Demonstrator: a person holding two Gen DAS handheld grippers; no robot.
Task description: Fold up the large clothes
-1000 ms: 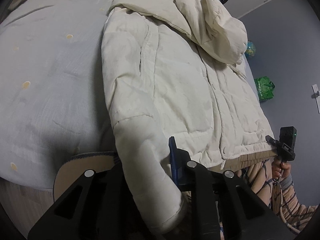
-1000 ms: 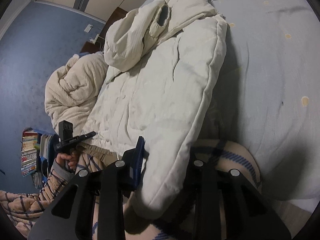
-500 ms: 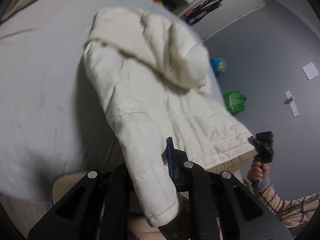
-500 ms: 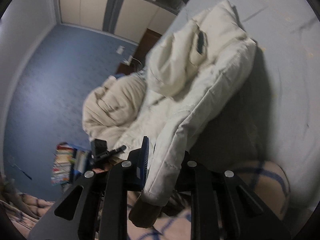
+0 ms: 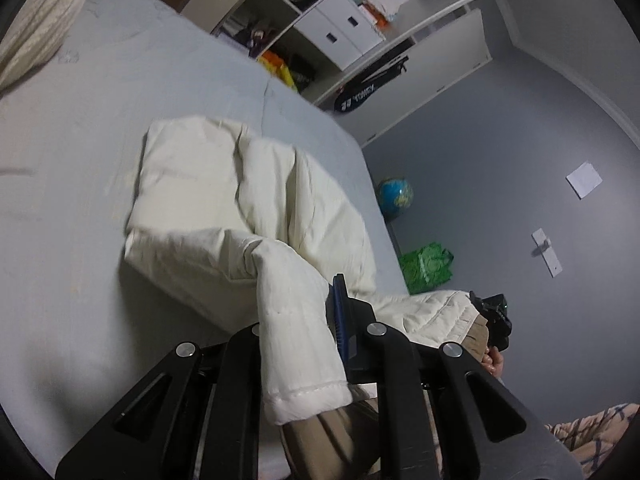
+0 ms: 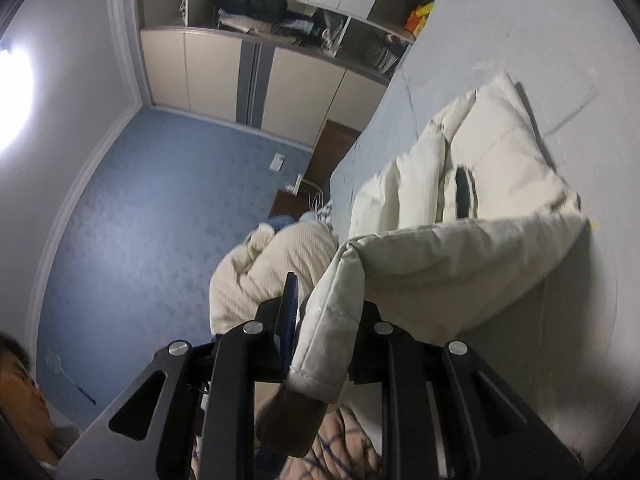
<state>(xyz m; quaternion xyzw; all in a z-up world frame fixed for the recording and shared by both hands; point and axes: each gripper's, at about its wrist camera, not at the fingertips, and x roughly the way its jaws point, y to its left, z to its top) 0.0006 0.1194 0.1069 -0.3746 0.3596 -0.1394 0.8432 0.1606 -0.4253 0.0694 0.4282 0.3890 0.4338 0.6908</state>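
Folding is judged to be at an early stage: the cream quilted puffer jacket (image 5: 248, 216) is lifted at both sleeves, and no finished fold is seen yet. The left gripper (image 5: 298, 320) is clamped on one padded sleeve cuff (image 5: 308, 396), and the right gripper (image 6: 326, 320) is clamped on the other cuff (image 6: 316, 376). The jacket's body is draped toward the near edge of the pale blue bed (image 5: 72, 280), its hood end bunched up further in, while the hem hangs off the bed's edge. The sleeves remain to be laid across the body and the body doubled over. The jacket looks thick, soft and puffy, with brown ribbed inner cuffs showing.
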